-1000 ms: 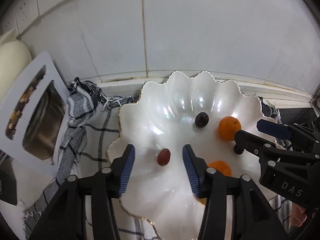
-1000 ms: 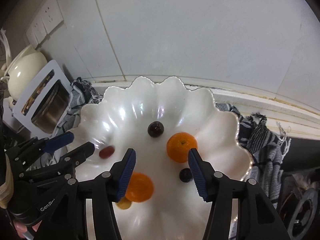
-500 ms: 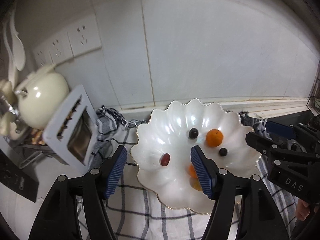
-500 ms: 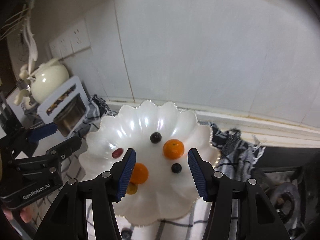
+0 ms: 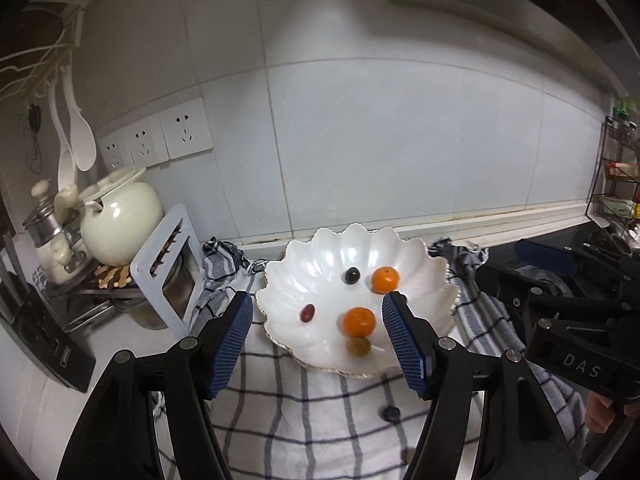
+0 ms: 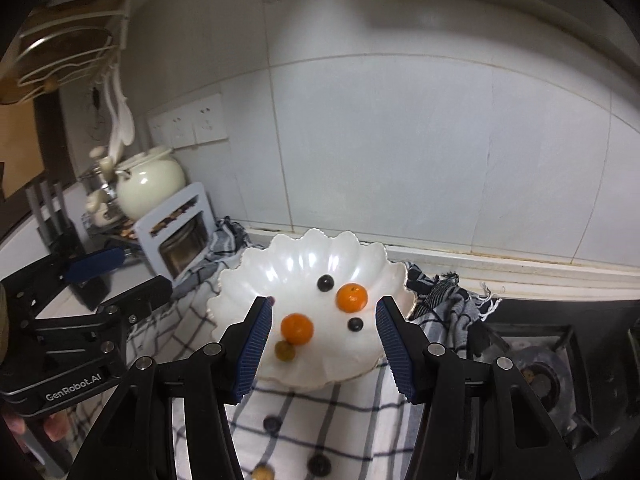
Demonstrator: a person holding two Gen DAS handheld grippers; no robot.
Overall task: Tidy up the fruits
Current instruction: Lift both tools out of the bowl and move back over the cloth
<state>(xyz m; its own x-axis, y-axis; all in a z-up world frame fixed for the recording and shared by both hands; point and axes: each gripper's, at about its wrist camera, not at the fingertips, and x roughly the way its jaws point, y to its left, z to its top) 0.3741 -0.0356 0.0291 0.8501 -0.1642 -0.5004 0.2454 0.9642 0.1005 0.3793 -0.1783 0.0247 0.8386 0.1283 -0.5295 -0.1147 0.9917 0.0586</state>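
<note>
Both tongs [image 5: 318, 338] [image 6: 323, 346] agape, empty.

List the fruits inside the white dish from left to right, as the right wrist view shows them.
In the white dish: yellow-green fruit → lower orange → dark grape → upper orange → small dark berry. The reddish fruit behind the left finger is left out.

I see checked cloth [image 5: 320, 412] spread over worktop [image 5: 40, 396]. Cream teapot [image 5: 124, 224] at far left, white spoons [image 5: 76, 136] hanging above it. Wall sockets [image 5: 160, 140] on tiled wall [image 5: 400, 140]. Hob burner [image 6: 532, 368] at right. Wire rack [image 5: 616, 176] far right, contents unclear.
</note>
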